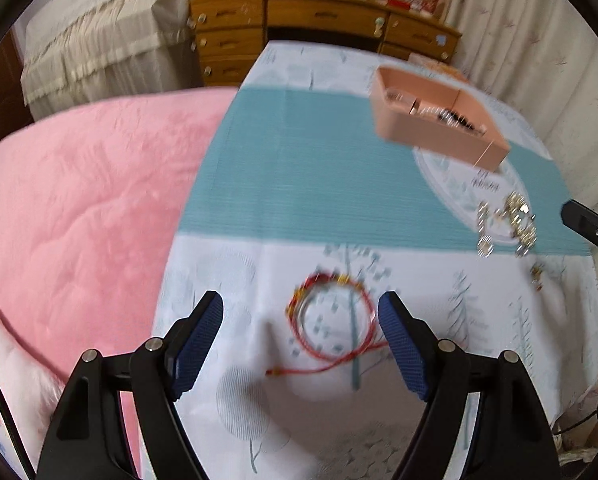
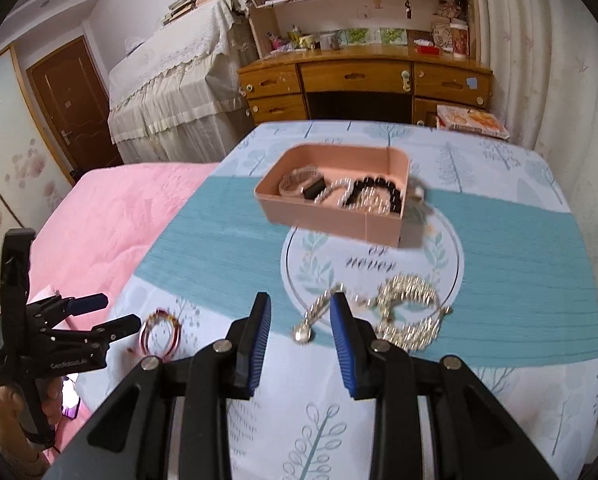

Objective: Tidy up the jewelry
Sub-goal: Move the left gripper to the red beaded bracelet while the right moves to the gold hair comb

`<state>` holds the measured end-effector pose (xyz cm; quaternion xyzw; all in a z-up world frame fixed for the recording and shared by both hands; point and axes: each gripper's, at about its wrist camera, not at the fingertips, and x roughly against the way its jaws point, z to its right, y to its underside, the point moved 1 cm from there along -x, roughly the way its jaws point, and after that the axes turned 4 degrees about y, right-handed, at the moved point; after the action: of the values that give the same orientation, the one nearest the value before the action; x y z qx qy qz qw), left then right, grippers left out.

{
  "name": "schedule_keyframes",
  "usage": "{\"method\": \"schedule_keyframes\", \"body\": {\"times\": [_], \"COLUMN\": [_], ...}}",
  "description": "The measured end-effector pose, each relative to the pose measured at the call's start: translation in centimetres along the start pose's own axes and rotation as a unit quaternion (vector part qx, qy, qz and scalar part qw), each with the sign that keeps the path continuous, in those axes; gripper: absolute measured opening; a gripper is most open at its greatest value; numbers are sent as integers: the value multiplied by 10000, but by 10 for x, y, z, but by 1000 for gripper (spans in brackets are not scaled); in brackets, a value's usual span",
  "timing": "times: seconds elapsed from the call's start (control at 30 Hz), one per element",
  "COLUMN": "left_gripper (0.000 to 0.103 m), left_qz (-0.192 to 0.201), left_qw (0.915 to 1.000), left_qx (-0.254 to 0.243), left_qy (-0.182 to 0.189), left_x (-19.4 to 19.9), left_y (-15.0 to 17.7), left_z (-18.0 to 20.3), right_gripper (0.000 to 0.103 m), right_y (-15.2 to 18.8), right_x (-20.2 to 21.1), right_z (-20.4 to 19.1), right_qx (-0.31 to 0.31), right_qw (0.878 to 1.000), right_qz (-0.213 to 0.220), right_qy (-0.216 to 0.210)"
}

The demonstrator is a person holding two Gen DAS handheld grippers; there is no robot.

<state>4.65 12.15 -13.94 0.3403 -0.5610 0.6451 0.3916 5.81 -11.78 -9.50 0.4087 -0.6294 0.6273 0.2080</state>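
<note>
Counter (image 2: 519,240): blue-and-white tree-print cloth, teal band across middle.
Pink bed (image 1: 79,208): left of counter.
Pink box (image 2: 373,226): on teal band; holds black bead bracelet (image 2: 383,190) and silver pieces.
Silver jewelry heap (image 2: 409,312): loose on cloth, near side of box.
Red cord bracelet (image 1: 331,320): flat on cloth, possibly with metal ring inside (blurred).
Left hand-held gripper (image 1: 301,340): spread wide, empty, bracelet between fingers.
Right hand-held gripper (image 2: 301,344): parted, empty, silver pendant (image 2: 303,334) between tips.
</note>
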Motion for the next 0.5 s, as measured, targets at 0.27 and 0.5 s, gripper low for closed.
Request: {"method": "schedule_keyframes", "body": {"times": [0.27,0.5], "left_gripper": [71,45], "left_qz": [-328,-458], "left_qw": [9989,9987], "left_qx": [338,88], "left_qy": [-37,-198], "left_x": [-23,-32], "left_y": [16,15], "left_z": [-12,0], "right_gripper": [31,31], "right_y": [21,21], "right_x": [-11,-13], "right_z": [15,47], "right_qx": [-120,-450], "right_qw": [9996,9982], "right_qz": [-197,-174], "right_qy": [179,354]}}
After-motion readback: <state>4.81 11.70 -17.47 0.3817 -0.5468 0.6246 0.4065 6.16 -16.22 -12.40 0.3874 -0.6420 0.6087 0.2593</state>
